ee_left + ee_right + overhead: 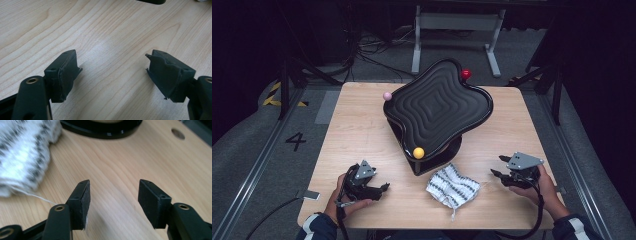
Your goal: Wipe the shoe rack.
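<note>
Left gripper (383, 187): held low over the wooden table (357, 135) at the person's near-left; in the left gripper view (113, 68) its jaws stand wide apart with bare wood between them, pinching nothing.
Right gripper (497, 166): held at the near-right of the table, jaws pointing toward the middle; in the right gripper view (113, 195) they are spread with only table between them.
Cloth (453, 186): a small white knitted piece with a dark pattern, crumpled flat on the table between the two grippers, nearer the right one; ahead and to the left of the right gripper's jaws (22, 152), apart from them.
Loose thread (37, 197): trails from the cloth toward the right gripper's left jaw; whether it touches the jaw is hard to tell.
Black tray (439, 105): a wavy-edged ridged tray, tilted on a round black base (442, 162), beyond both grippers; the base's rim lies just past the cloth in the right gripper view (100, 131).
Balls: a yellow ball (418, 152) at the tray's near edge, a pink ball (387, 95) at its far-left edge, a red ball (466, 74) at its far edge.
</note>
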Tool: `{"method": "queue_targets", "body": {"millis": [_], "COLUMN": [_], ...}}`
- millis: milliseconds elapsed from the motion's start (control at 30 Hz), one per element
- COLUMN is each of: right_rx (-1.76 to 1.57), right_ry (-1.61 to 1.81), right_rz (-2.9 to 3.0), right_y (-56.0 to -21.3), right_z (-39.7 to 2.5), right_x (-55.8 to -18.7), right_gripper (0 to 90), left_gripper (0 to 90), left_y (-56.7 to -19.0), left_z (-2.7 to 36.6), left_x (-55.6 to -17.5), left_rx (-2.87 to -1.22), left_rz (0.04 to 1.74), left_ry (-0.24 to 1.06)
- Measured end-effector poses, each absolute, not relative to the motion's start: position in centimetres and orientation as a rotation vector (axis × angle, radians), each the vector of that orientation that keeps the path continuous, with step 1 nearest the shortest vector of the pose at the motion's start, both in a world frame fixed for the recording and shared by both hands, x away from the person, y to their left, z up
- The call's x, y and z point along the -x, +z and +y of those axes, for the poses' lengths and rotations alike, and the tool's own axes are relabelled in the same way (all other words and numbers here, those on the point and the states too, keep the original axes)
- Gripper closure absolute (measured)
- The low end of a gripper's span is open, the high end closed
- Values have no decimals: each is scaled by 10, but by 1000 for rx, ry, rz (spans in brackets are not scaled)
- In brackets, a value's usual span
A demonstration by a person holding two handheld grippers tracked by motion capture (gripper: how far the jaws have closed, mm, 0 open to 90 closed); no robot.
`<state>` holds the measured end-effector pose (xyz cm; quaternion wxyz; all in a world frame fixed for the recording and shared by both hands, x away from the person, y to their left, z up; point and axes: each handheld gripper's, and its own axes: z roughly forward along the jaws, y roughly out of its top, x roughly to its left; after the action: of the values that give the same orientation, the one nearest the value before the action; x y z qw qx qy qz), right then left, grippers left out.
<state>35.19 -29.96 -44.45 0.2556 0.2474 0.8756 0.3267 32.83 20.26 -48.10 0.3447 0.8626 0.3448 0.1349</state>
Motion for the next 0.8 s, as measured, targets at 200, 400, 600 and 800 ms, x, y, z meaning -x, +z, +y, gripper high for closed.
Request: {"method": "queue_targets", "body": {"millis": [200,400,600,800], "right_rx": [-709,-733,-803,-877], "right_ry": [855,862,884,904], "right_rz": [2380,2375,2352,2338], "right_y": [-454,-461,-468,-476], "right_z": [-317,-330,-347,-363], "right_x": [-351,-347,-341,-334], "right_gripper": [413,398,384,366], "left_gripper": [234,233,232,231], "left_y": [-481,-481,-482,-482], "left_z": [202,201,201,200], "left_x": [-328,-328,-329,-329], "left_rx": [-2238,-2231,-2230,-2229], "left_rz": [901,908,908,909], "left_ry": [356,353,356,359]}}
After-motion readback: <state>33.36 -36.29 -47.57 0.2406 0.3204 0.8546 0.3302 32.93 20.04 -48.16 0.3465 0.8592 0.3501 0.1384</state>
